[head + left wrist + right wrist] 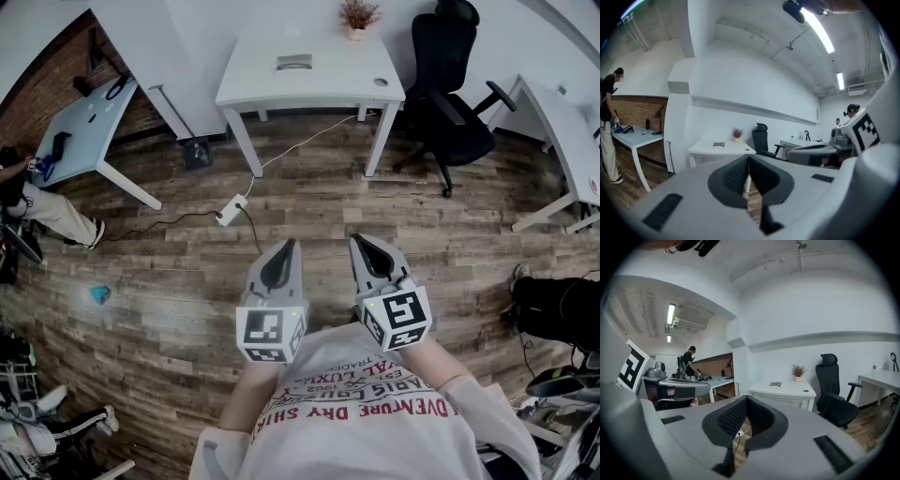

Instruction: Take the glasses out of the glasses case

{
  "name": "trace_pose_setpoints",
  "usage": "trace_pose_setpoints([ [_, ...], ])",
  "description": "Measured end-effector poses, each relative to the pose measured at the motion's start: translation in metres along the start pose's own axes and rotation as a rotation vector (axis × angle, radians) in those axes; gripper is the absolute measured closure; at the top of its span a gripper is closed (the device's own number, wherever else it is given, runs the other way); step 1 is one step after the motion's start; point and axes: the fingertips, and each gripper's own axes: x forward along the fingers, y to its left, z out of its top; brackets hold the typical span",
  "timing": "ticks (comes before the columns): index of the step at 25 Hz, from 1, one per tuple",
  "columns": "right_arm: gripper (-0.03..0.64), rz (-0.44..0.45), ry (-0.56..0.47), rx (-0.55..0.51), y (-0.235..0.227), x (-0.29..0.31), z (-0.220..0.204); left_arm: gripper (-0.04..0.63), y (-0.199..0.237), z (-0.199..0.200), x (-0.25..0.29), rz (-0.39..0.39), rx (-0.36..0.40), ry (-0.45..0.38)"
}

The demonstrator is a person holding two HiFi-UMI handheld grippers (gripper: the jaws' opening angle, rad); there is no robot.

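A white table [309, 80] stands across the wooden floor ahead, and a flat grey case-like object [293, 63] lies on its far middle. That same grey object [719, 144] is small in the left gripper view and small again [776, 384] in the right gripper view. Both grippers are held side by side at chest height, far short of the table. My left gripper [287, 246] has its jaws together with nothing between them. My right gripper [361, 242] is likewise shut and empty. No glasses are visible.
A potted plant [358, 17] sits at the table's back edge and a black office chair [450, 94] stands to its right. A power strip [231, 210] with cables lies on the floor. A blue-topped table [84, 127] and a person [42, 211] are at the left, another white desk [562, 131] at the right.
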Motion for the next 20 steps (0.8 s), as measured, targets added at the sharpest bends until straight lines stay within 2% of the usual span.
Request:
trace_pose_setpoints([
  [13,0.604,-0.007,0.01,0.048,-0.012,0.016,-0.004,0.589,0.01,0.002,0.019,-0.001,-0.026,-0.007],
  [20,0.604,0.023,0.02,0.045,-0.037,0.045,-0.007,0.589,0.018,-0.004,0.053,0.03,-0.03,0.022],
])
